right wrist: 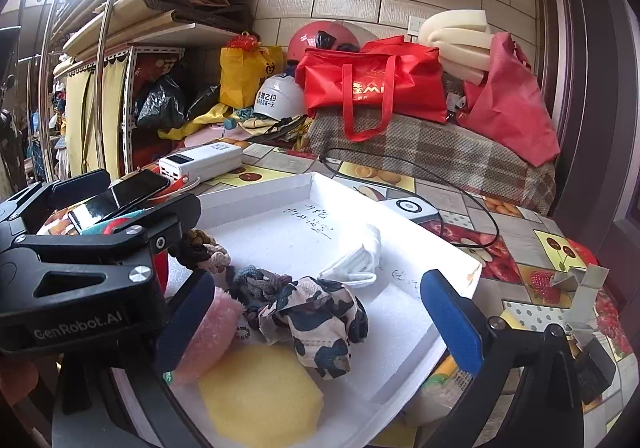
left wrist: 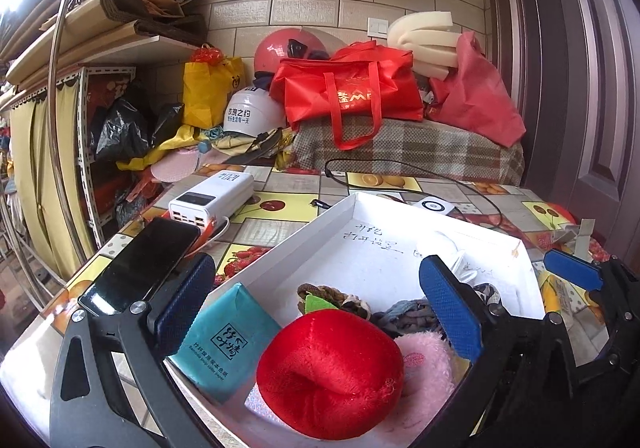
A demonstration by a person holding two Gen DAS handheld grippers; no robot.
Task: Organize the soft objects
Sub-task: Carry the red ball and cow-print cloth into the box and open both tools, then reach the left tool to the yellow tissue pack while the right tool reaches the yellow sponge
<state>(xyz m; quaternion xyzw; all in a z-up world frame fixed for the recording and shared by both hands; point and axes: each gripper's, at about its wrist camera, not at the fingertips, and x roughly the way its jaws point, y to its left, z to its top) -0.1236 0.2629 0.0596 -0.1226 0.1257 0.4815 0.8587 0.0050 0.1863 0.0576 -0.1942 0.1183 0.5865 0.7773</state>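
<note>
A white tray (left wrist: pixel 400 204) on the table holds soft things: a red plush apple (left wrist: pixel 332 372), a teal tissue pack (left wrist: pixel 222 340), a pink fluffy item (left wrist: pixel 428 364), braided hair ties (left wrist: pixel 328 294) and a white face mask (right wrist: pixel 360 254). The right wrist view also shows a yellow sponge (right wrist: pixel 260 396) and a cow-print cloth (right wrist: pixel 320 320) in the tray (right wrist: pixel 420 232). My left gripper (left wrist: pixel 316 316) is open, jaws wide either side of the apple, not touching it. My right gripper (right wrist: pixel 316 312) is open over the cow-print cloth. The left gripper's body (right wrist: pixel 92 268) shows at left.
A black phone (left wrist: pixel 140 264) and a white power bank (left wrist: pixel 212 196) lie left of the tray. A black cable (left wrist: pixel 420 176) and a small white device (right wrist: pixel 408 208) lie behind it. Red bags (left wrist: pixel 348 88), helmets and foam are piled at the back wall.
</note>
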